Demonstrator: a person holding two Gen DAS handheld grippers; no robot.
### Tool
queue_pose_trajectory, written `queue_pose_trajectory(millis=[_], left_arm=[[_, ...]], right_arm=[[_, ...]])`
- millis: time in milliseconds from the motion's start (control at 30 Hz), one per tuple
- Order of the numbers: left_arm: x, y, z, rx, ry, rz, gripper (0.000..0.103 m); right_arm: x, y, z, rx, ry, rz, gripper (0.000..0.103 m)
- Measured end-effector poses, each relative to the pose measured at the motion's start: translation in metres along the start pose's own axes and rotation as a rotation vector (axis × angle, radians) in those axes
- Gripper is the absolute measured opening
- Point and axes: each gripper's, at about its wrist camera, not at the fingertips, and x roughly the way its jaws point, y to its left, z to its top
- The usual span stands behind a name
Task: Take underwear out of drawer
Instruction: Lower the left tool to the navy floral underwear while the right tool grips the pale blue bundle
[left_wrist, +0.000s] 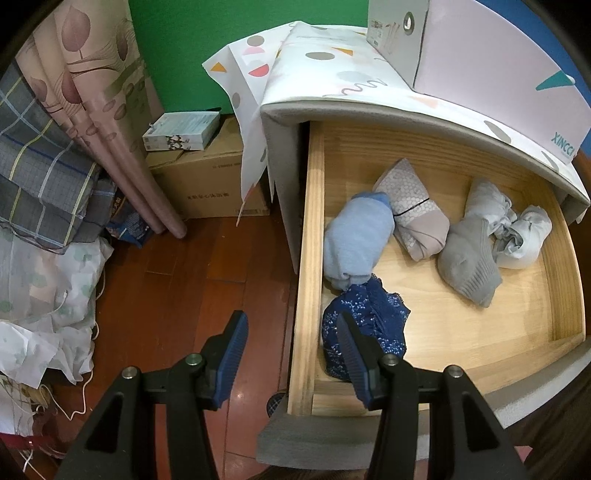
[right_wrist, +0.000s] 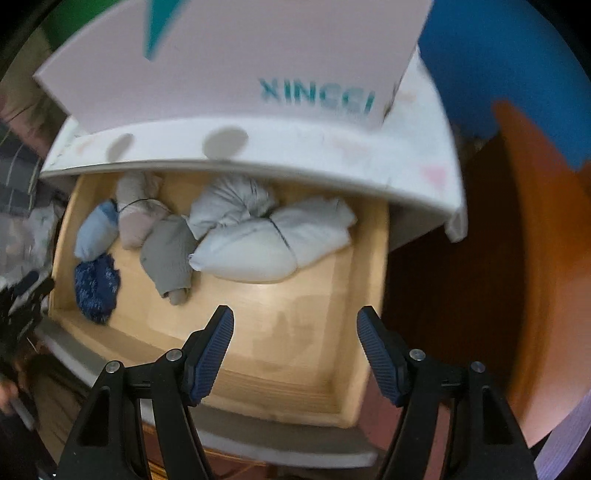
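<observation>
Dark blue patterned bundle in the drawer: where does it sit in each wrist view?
Left wrist: dark blue bundle low centre, in the drawer's near-left corner, behind a fingertip.
Right wrist: same bundle at middle left, same corner.
Shared landmark: light blue roll just beyond it.

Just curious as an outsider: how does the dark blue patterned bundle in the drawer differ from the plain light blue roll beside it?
The dark blue patterned bundle is speckled white and crumpled; the plain light blue roll is smooth and neatly rolled. The bundle lies nearer the drawer's front, the roll farther back. Both rest against the wooden drawer's left wall.
</observation>
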Motion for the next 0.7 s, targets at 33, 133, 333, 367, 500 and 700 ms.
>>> queue_pose_trajectory(millis=[33,133,333,367,500,700], left_arm=[[0.000,0.001,0.000,-0.004,0.003,-0.003,0.051],[0.001,0.002,0.000,-0.010,0.005,-0.015,0.051],[0.000,0.000,0.001,-0.009,0.007,-0.020,0.051],[0.000,0.000,0.001,-0.005,0.007,-0.017,0.051],[-0.003,-0.007,0.004,0.025,0.005,-0.058,0.051],[0.000,-0.017,0.014,0.053,0.038,-0.101,0.051]], right_arm=[[0.008,0.001,0.001,0.023,0.009,0.003,0.067],[0.027,0.002,0.007,0.131,0.002,0.022,0.067],[0.055,0.016,0.026,0.225,-0.031,-0.005,0.078],[0.059,0.019,0.028,0.235,-0.036,-0.011,0.078],[0.073,0.030,0.037,0.262,-0.050,-0.039,0.078],[0.101,0.041,0.046,0.210,0.022,-0.076,0.078]])
